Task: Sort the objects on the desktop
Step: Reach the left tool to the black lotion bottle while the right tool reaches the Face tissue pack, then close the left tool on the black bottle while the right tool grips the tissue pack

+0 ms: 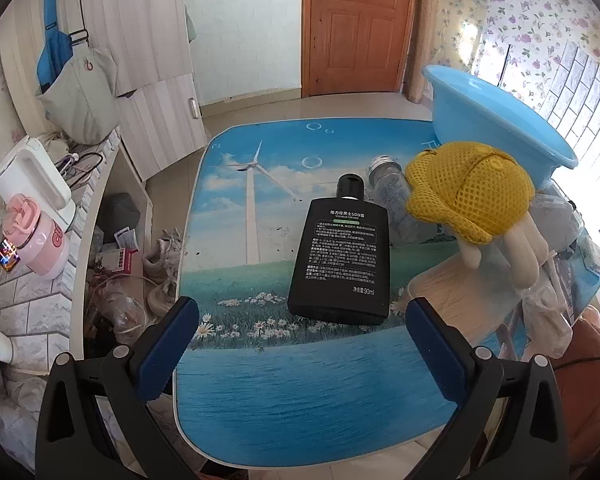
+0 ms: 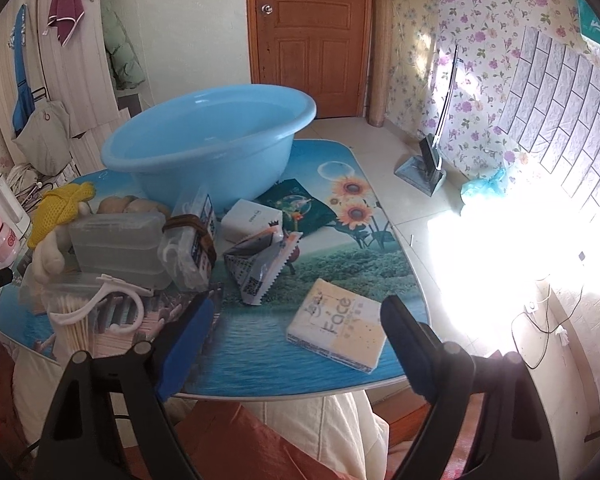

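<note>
While I hold both tools tilted down over the table, I see its top printed with sea, grass, a wind turbine and sunflowers. My left gripper stands wide open with nothing between its pads, above the near edge; the black bottle lies flat just beyond it, cap pointing away. A clear jar lies on its side behind the bottle, touching the yellow mesh glove to its right. My right gripper is also spread wide and empty; the tissue pack lies flat on the table near its right finger. Further back sit a torn wrapper, a white box and stacked clear boxes, with a cotton swab tub at the near left. The blue basin stands at the far side. Beyond it, tiled floor runs to a brown door; floral wallpaper covers the right wall, washed by sunlight.
</note>
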Tool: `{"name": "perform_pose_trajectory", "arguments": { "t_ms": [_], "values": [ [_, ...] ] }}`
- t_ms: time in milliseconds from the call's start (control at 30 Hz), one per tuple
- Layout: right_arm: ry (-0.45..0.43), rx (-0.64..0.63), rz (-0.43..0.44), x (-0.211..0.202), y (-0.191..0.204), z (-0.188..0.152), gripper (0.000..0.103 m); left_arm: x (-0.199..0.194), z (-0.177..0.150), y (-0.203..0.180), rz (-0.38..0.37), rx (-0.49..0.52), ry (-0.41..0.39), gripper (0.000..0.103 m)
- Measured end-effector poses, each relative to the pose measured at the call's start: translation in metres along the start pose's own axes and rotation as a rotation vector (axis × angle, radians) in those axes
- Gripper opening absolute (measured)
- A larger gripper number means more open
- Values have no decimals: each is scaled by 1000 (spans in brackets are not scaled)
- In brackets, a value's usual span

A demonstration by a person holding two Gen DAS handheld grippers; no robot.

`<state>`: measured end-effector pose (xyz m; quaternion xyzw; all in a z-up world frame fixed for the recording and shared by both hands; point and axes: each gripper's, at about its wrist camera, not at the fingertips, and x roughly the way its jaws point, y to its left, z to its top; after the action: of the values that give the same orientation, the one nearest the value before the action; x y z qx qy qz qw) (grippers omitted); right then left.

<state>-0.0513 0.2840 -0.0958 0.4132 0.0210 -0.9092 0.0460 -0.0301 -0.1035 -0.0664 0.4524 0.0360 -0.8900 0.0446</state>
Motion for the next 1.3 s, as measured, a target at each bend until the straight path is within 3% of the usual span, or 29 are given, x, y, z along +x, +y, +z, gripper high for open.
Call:
{"name": "perform_pose_trajectory", "arguments": {
  "t_ms": [300, 433, 600, 900, 1033, 1133, 1233, 1300],
  "values": [
    [112, 46, -58, 10, -11, 7, 82, 5, 4, 2, 3, 2, 8, 103],
    [64, 72, -82, 4, -17, 0, 82, 12, 3, -3, -19, 35, -6, 103],
    [23, 196, -69, 5, -30, -14, 82, 24, 0, -7, -44, 100, 17, 103],
    [75, 222, -97, 21, -19, -11, 82, 45, 16, -3, -91, 131, 22, 102],
    [65, 209, -112, 23, -17, -7, 82, 55, 19, -7, -127, 125, 42, 90],
    [79, 209, -107, 29, -18, -7, 82, 56, 19, -16, -111, 146, 26, 83],
    [92, 213, -98, 35, -19, -8, 82, 54, 21, -22, -124, 147, 17, 66],
    [87, 210, -105, 36, -20, -9, 82, 51, 20, -27, -105, 156, 13, 62]
  ]
}}
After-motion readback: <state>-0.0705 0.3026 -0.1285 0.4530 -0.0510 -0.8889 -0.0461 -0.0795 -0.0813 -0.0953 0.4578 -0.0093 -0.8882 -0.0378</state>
